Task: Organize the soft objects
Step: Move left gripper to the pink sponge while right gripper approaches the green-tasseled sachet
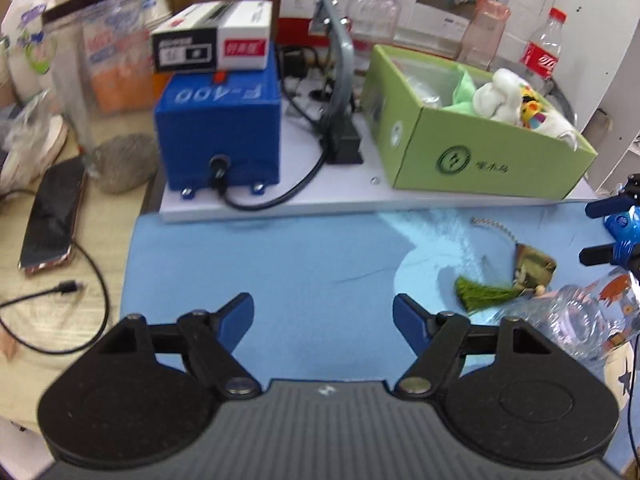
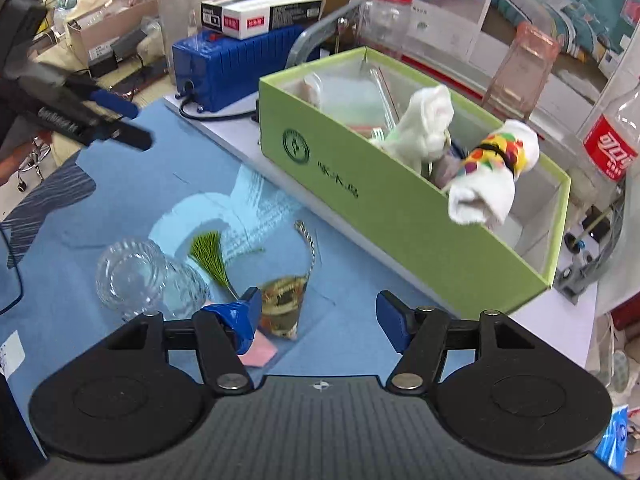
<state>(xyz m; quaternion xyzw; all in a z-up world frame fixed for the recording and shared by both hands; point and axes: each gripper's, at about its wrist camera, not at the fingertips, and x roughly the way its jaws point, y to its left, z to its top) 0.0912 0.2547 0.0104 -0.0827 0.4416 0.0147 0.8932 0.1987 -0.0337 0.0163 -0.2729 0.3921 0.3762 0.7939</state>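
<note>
Phone (image 1: 52,216), blue machine (image 1: 218,120), bottle (image 1: 542,52)

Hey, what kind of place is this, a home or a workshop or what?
Probably a cluttered workbench in a lab or small workshop, not a tidy home room. A blue F-400 machine with cables sits on a white board, a green cardboard box holds rolled socks, and cartons and empty bottles crowd the back.

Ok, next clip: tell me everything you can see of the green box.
The green box is a long, open-topped cardboard carton, lime outside and pale inside, with a round dark-green logo and printed characters on its long side. It sits on the white board beside the blue mat. Inside lie clear plastic bags, a white rolled cloth and a cloth roll with coloured dots leaning over its rim. Neither gripper touches it.
</note>
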